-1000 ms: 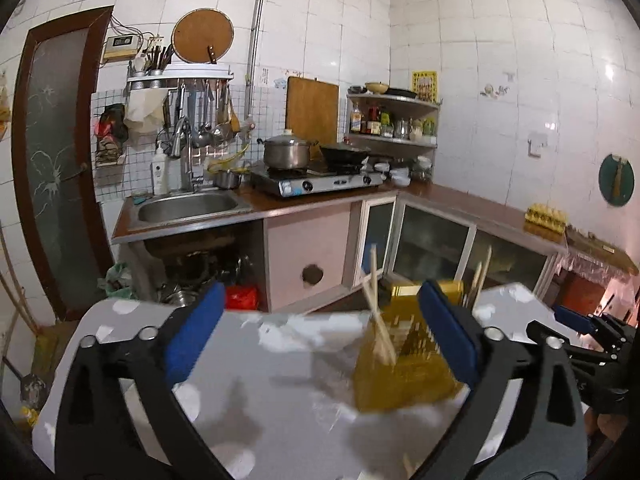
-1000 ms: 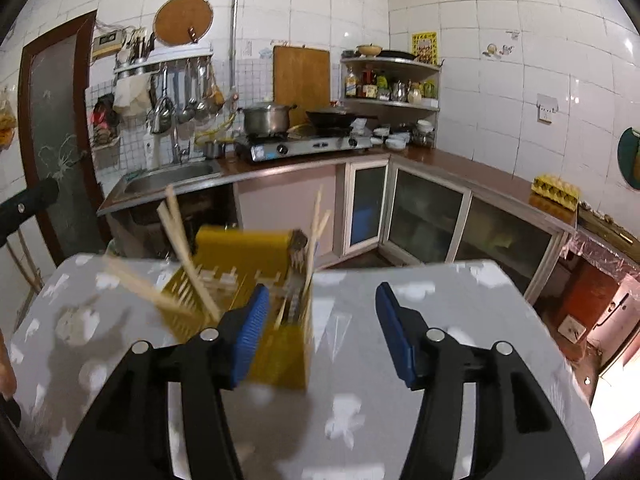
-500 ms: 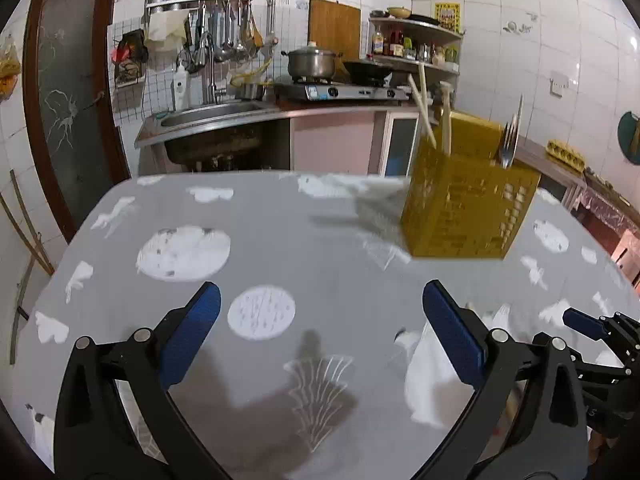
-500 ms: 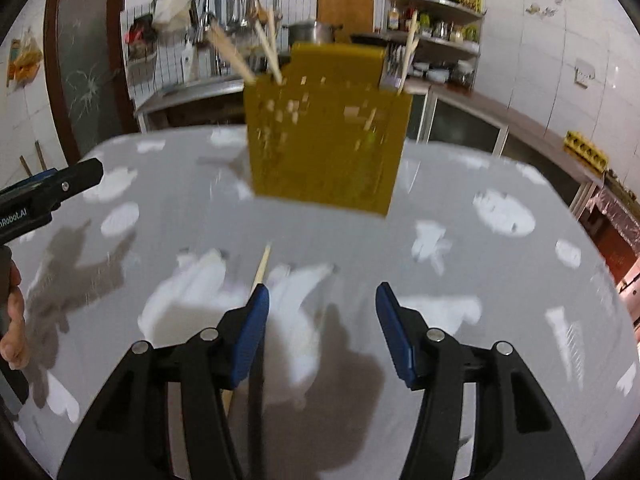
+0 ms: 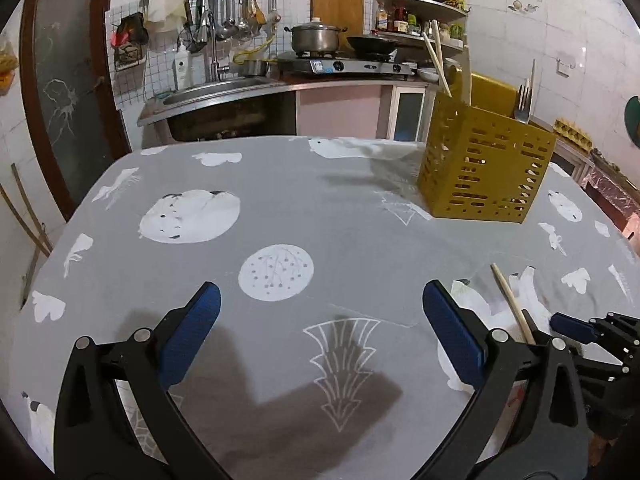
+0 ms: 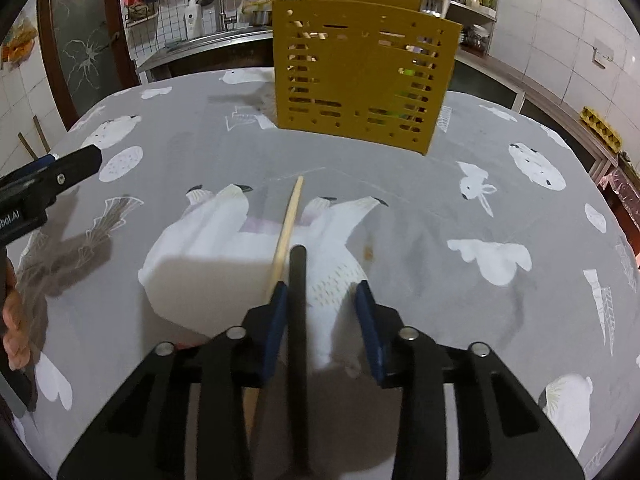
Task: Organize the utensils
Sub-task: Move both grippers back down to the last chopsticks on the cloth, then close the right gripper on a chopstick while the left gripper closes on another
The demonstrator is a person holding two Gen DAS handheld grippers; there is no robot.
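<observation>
A yellow slotted utensil holder [image 5: 486,168] stands on the grey patterned tablecloth [image 5: 280,208], holding chopsticks and a fork [image 5: 523,98]; it also shows in the right wrist view [image 6: 362,76]. A wooden chopstick [image 6: 286,232] and a black stick-like utensil [image 6: 298,304] lie on the cloth. My right gripper [image 6: 322,320] is low over them, jaws open around the black utensil, the chopstick under its left finger. My left gripper [image 5: 318,336] is wide open and empty above the cloth. The chopstick [image 5: 512,300] shows at its right.
The table edge curves round on all sides. Behind it are a sink [image 5: 216,88], a gas stove with a pot [image 5: 318,38], hanging utensils and a shelf of jars. A dark door [image 5: 68,80] stands at the left.
Both grippers have tilted down and dropped toward the table. The right gripper has come down over the chopstick and black utensil, and its jaws have narrowed. The left stays wide open.
</observation>
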